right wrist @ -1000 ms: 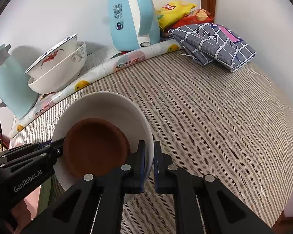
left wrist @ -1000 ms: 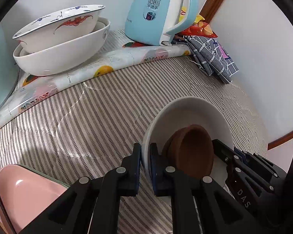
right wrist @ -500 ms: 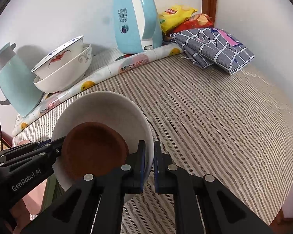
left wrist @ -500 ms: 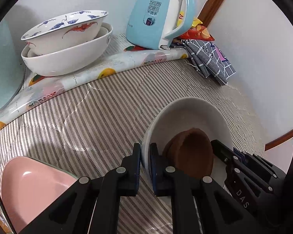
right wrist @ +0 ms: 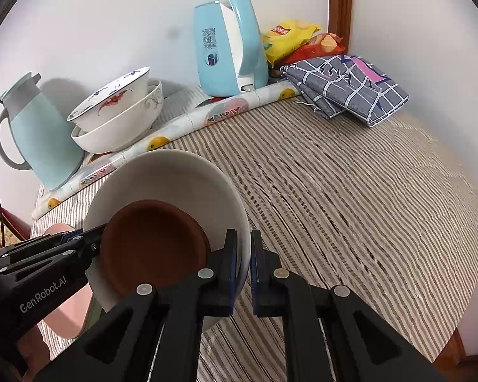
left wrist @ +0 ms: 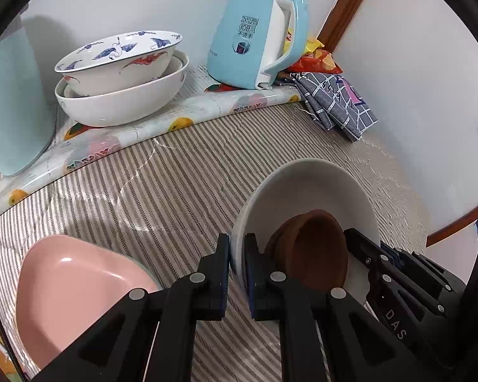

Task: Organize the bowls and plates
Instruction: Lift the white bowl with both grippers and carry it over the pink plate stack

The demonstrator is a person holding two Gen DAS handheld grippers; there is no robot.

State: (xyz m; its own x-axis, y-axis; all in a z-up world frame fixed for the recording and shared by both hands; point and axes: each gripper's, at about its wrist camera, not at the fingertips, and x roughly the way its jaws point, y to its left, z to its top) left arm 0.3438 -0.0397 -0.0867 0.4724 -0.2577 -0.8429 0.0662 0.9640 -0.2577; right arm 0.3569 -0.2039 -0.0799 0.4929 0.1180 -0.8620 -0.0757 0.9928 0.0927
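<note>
White porcelain is pinched from two sides: in the left wrist view the left gripper [left wrist: 237, 265] clamps the near rim of the white bowl [left wrist: 312, 187], tilted above the striped tablecloth [left wrist: 162, 187], with the brown saucer [left wrist: 312, 251] slid to its low side and the pink plate [left wrist: 70, 283] just beside, a shared hold that likely steadies the load. In the right wrist view the right gripper [right wrist: 243, 262] bites the opposite rim, open cloth stretching right to the table edge, while the stacked bowls [right wrist: 118, 117] crowd the wall between thermos [right wrist: 38, 133] and kettle [right wrist: 229, 44].
</note>
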